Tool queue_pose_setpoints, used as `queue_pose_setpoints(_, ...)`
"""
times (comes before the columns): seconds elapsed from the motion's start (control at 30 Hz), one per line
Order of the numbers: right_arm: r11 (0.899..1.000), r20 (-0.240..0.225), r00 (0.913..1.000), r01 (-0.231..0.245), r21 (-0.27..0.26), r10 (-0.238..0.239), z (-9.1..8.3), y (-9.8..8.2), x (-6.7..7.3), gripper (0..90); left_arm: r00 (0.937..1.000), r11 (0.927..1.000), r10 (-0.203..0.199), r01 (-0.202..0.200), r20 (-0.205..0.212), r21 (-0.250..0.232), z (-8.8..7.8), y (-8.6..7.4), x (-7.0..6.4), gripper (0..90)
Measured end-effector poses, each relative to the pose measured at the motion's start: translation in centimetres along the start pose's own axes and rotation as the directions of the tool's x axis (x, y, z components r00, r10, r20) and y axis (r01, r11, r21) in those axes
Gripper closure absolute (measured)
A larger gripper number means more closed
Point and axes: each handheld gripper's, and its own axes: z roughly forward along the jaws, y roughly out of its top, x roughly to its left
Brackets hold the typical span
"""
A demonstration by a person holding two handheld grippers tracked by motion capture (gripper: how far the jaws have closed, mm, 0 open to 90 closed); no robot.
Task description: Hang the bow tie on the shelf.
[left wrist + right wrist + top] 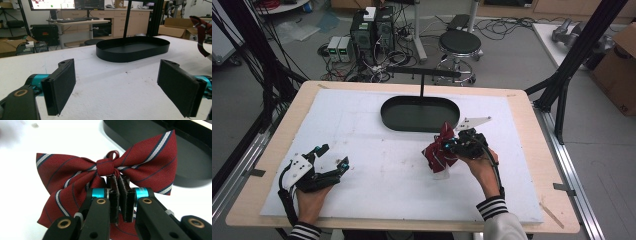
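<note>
A dark red bow tie [75,173] with white and navy stripes hangs in my right gripper [117,178], whose jaws are shut on the fabric just under its centre knot. In the high view the bow tie [437,149] is held a little above the white mat, right of centre, just in front of the black oval tray [392,119]. My left gripper [332,156] rests at the front left of the mat, jaws wide open with nothing between them. Its own view has the pads [62,85] apart, the tray [132,51] ahead and the bow tie [201,32] at the right edge.
A white mat [372,165] covers the wooden table. A thin black post [422,85] stands behind the tray. Beyond the table are a stool [459,45], computer boxes and cables on the floor. Black frame struts [572,65] rise at the right.
</note>
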Motion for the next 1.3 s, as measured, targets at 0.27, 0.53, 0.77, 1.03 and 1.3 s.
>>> queue_pose_setpoints(0.27, 0.993, 0.045, 0.999, 0.004, -0.12, 0.001, -1.2, 2.0, 0.4, 87.1, 1.0, 1.0, -0.002, 0.002, -0.002, -0.001, 0.0, 0.0, 0.0, 15.7)
queue_pose_setpoints(0.53, 0.967, 0.141, 0.9896, 0.008, -0.254, 0.028, -1.6, 3.6, 0.5, 87.1, 1.0, 1.0, 0.003, -0.003, -0.003, -0.005, 0.0, 0.0, 0.0, 15.7)
queue_pose_setpoints(0.77, 0.951, 0.146, 0.9872, -0.016, -0.309, 0.065, -1.7, 5.1, -0.3, 87.1, 1.0, 1.0, 0.005, -0.005, -0.003, -0.005, 0.0, 0.0, -0.1, 15.7)
queue_pose_setpoints(1.03, 0.923, 0.198, 0.9762, -0.006, -0.384, 0.089, -1.8, 7.5, -1.3, 87.1, 1.0, 1.0, 0.003, -0.003, -0.002, -0.002, 0.0, 0.0, 0.0, 15.7)
queue_pose_setpoints(1.3, 0.915, 0.211, 0.9701, -0.026, -0.403, 0.12, -1.7, 9.2, -2.5, 87.1, 1.0, 1.0, 0.0, 0.0, -0.003, -0.005, 0.0, 0.0, 0.0, 15.8)
